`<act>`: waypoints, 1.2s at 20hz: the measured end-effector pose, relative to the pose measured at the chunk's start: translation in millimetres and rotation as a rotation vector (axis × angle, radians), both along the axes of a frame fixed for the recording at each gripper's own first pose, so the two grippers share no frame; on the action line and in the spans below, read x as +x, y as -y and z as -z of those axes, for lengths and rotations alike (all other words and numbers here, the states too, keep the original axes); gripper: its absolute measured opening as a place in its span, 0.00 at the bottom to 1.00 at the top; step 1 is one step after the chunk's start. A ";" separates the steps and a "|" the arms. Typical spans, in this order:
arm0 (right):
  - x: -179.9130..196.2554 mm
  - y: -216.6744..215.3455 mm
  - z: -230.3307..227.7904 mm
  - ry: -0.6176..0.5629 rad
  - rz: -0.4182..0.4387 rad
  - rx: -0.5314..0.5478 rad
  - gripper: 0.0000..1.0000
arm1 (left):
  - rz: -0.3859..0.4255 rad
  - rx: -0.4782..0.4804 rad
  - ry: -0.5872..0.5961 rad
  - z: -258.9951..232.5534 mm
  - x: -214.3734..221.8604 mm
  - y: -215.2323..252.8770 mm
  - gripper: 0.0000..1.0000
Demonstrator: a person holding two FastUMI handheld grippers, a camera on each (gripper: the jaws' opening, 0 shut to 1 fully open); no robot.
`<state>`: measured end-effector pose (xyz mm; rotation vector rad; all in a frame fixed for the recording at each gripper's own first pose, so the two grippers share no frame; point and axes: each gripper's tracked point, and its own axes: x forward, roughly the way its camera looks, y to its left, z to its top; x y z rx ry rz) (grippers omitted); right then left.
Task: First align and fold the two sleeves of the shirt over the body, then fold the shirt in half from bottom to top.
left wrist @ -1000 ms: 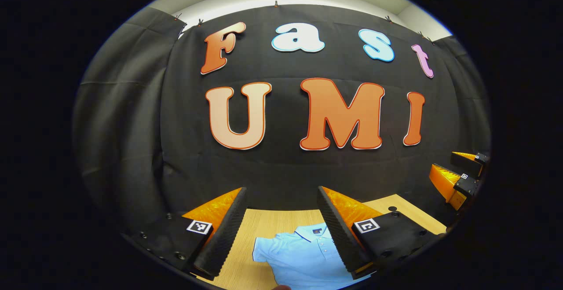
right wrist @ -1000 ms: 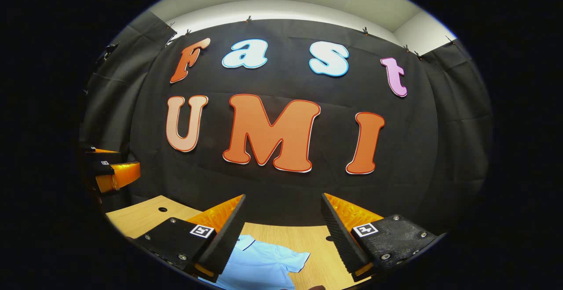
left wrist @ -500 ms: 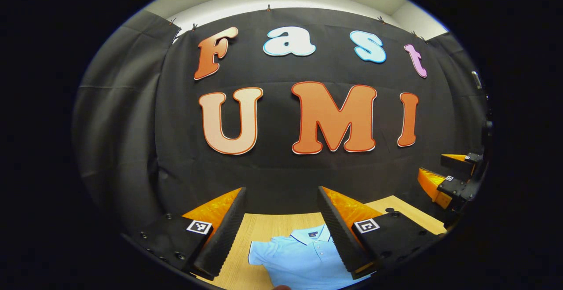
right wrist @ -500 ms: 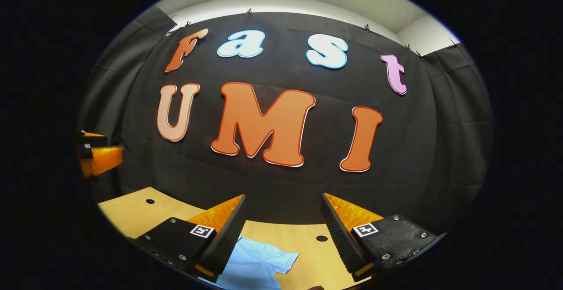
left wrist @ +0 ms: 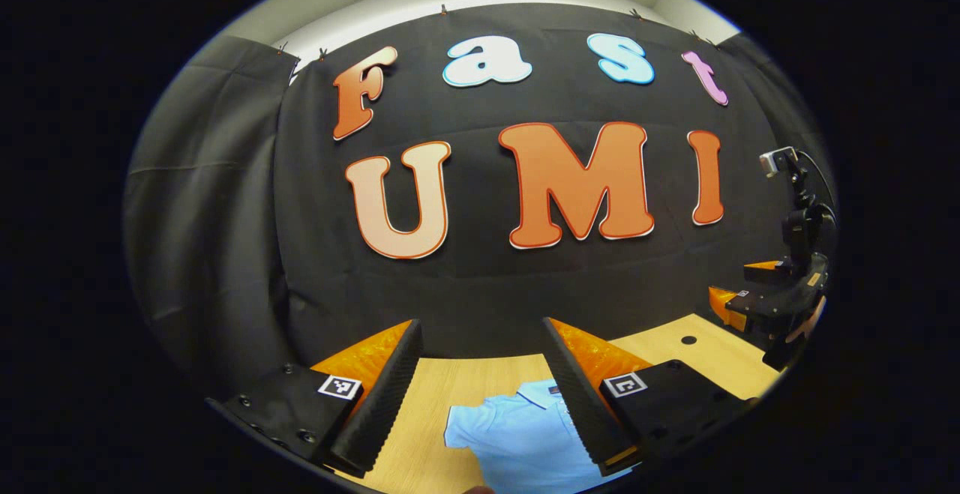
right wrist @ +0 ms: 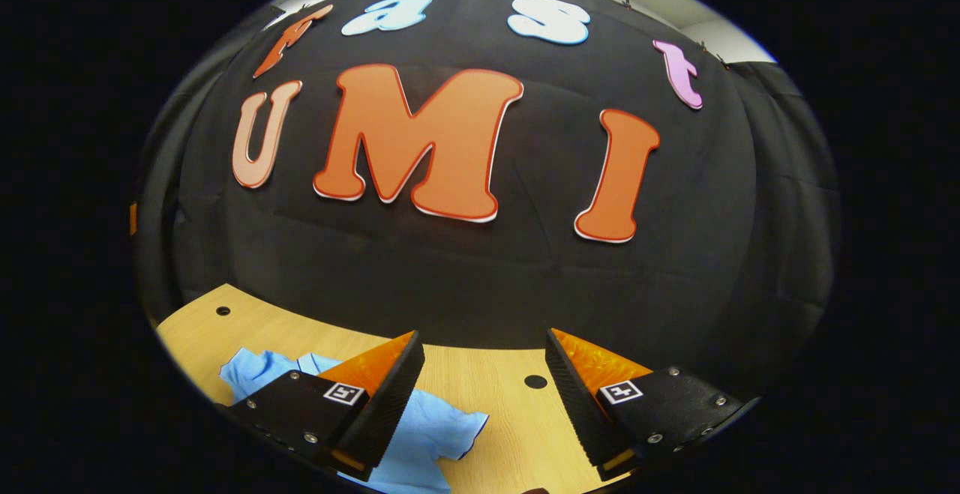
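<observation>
**Both grippers held above a blue shirt laid on the worktop**

A light blue polo shirt [left wrist: 517,438] lies flat on the pale wooden worktop [left wrist: 442,389], collar toward the far black cloth wall, one short sleeve [left wrist: 461,434] spread to the left. In the left gripper view, the left gripper [left wrist: 480,396] is held above the shirt with its jaws wide apart and nothing between them; the collar sits just beside its right finger. At the far right of that view the right gripper [left wrist: 757,295] is seen above the worktop's edge, part of a hand [left wrist: 810,321] behind it. In the right gripper view, the right gripper [right wrist: 484,396] also has its jaws wide apart and empty, with the shirt [right wrist: 427,434] low at the left, partly behind its left finger, and its other sleeve [right wrist: 457,430] reaching right onto bare wood. A small round hole [right wrist: 535,381] in the worktop lies between the fingers.
</observation>
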<state>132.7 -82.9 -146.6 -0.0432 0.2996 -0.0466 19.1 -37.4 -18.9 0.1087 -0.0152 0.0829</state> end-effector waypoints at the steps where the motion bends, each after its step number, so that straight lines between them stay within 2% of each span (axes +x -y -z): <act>1: 6.9 2.3 12.2 -0.032 -0.004 0.005 0.98 | -0.011 0.005 -0.012 1.4 -0.4 0.7 1.00; 5: 24.9 9.5 62.5 -0.164 -0.020 0.023 0.98 | -0.053 0.013 -0.042 12.7 -0.8 0.8 1.00; 9: 37.3 -0.6 115.4 -0.308 -0.075 0.056 0.98 | -0.089 0.040 -0.084 23.8 -3.5 1.7 1.00; 12: 43.1 -6.0 153.7 -0.430 -0.080 0.106 0.98 | -0.120 0.053 -0.105 27.6 -4.9 -2.8 1.00; 15: 45.9 -8.1 199.7 -0.563 -0.092 0.103 0.98 | -0.148 0.045 -0.131 33.8 -7.5 -6.0 0.99; 17: 44.0 -12.4 224.7 -0.655 -0.088 0.128 0.94 | -0.168 0.042 -0.151 40.7 -8.0 -11.7 1.00; 18: 42.6 -11.3 233.8 -0.693 -0.080 0.136 0.97 | -0.178 0.042 -0.157 42.6 -11.7 -13.8 1.00; 21: 37.6 -3.8 256.0 -0.786 -0.059 0.128 0.97 | -0.199 0.043 -0.167 43.1 -14.6 -17.8 1.00; 24: 30.4 -8.8 272.1 -0.882 -0.048 0.191 0.97 | -0.210 0.040 -0.166 42.3 -18.4 -20.1 1.00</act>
